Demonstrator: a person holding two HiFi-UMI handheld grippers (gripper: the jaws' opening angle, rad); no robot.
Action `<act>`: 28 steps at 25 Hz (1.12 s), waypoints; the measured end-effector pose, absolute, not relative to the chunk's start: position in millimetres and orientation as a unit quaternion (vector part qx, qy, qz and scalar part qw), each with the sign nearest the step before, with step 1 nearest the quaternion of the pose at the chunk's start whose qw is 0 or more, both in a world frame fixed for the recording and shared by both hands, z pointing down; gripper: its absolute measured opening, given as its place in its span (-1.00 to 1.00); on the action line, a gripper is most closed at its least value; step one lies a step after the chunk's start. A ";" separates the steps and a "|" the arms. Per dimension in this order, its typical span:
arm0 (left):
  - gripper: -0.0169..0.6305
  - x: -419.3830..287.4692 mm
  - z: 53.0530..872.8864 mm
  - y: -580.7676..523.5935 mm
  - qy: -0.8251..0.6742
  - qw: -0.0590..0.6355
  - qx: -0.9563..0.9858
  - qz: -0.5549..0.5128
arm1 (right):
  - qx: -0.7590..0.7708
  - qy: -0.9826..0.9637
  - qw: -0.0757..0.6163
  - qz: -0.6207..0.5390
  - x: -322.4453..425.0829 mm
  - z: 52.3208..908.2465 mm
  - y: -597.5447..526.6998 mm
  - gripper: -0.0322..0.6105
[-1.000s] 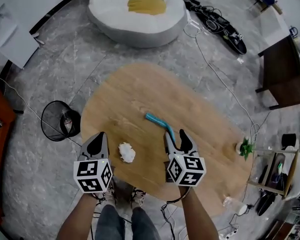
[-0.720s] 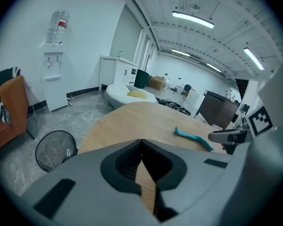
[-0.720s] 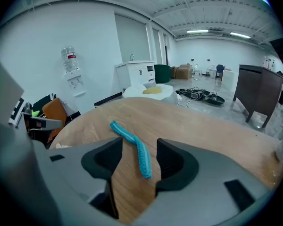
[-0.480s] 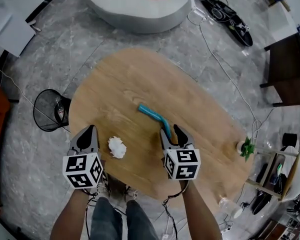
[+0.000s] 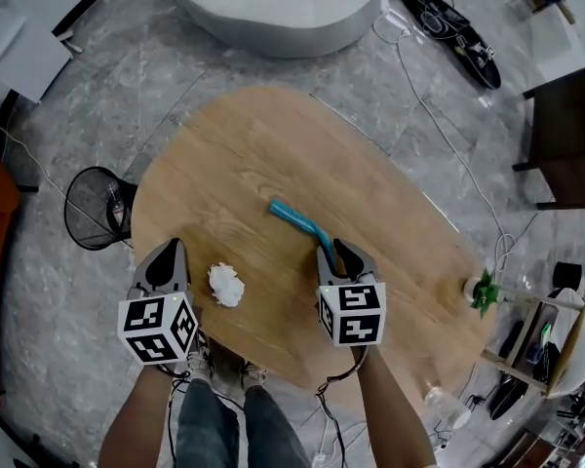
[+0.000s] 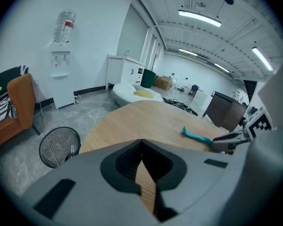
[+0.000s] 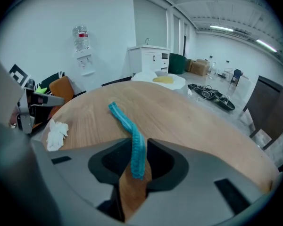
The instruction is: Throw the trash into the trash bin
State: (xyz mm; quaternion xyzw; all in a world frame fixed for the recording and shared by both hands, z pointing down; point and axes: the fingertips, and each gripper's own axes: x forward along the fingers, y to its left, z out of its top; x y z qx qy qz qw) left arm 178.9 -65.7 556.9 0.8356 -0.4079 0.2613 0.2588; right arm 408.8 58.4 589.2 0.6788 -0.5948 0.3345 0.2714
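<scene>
Right gripper point(image 5: 336, 252) points down at the near part of the table, and its jaws have just been closing on the near end of the teal strip point(image 5: 297, 220); in the right gripper view point(image 7: 137, 147) that end stands in the narrow gap with a jaw against each side. Left gripper point(image 5: 164, 252) hovers over the table's near left edge, its jaws drawn together at the tips with only bare wood showing behind them in the left gripper view point(image 6: 141, 145).

The oval wooden table point(image 5: 273, 154) fills the middle of the head view, standing on a grey marbled floor point(image 5: 97, 96). Beyond its far edge sits a white beanbag point(image 5: 273, 13) with a yellow patch on top. The black mesh trash bin point(image 5: 96, 208) stands on the floor just beside the table's left edge, well apart from both pieces of trash.

The strip lies on the wood, running from the right gripper's jaws up and to the left in a slight bend point(image 7: 125, 121). A crumpled white tissue point(image 5: 226, 285) rests on the table between the two grippers, nearer the left one and touched by neither.
</scene>
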 end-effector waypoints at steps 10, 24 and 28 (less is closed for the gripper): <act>-0.97 183.3 554.2 -66.1 -0.407 0.257 0.838 0.258 | 0.681 -0.586 0.274 0.344 411.8 590.8 58.8 -0.81; -0.97 161.1 548.2 -67.4 -0.416 0.263 0.833 0.254 | 0.690 -0.589 0.268 0.324 406.7 566.8 52.9 -0.84; -0.97 151.0 542.7 -70.4 -0.422 0.263 0.832 0.247 | 0.693 -0.595 0.262 0.312 398.6 553.6 43.6 -0.84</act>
